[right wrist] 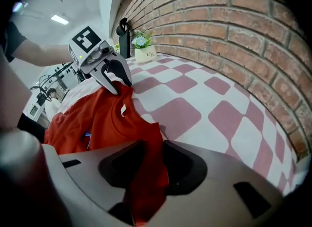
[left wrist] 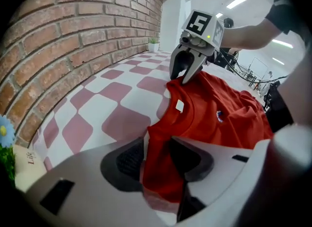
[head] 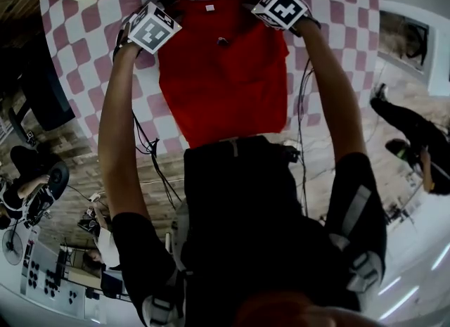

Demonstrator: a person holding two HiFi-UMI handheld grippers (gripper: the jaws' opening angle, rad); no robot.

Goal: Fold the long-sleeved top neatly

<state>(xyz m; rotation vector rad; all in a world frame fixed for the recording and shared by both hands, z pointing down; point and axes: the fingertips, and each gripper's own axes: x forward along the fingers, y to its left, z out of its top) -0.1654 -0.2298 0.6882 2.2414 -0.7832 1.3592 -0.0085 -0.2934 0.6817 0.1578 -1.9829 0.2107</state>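
Left gripper (left wrist: 161, 156) in my hand stands with its jaws spread, and a fold of the red long-sleeved top (head: 221, 86) runs loose between the pads at one shoulder. I see the right gripper (right wrist: 146, 165) the same way, jaws apart around the other shoulder. Both point steeply down. The top lies spread on the pink-and-white checked table (head: 337, 9), collar away from me, beside the brick wall (right wrist: 234, 21).
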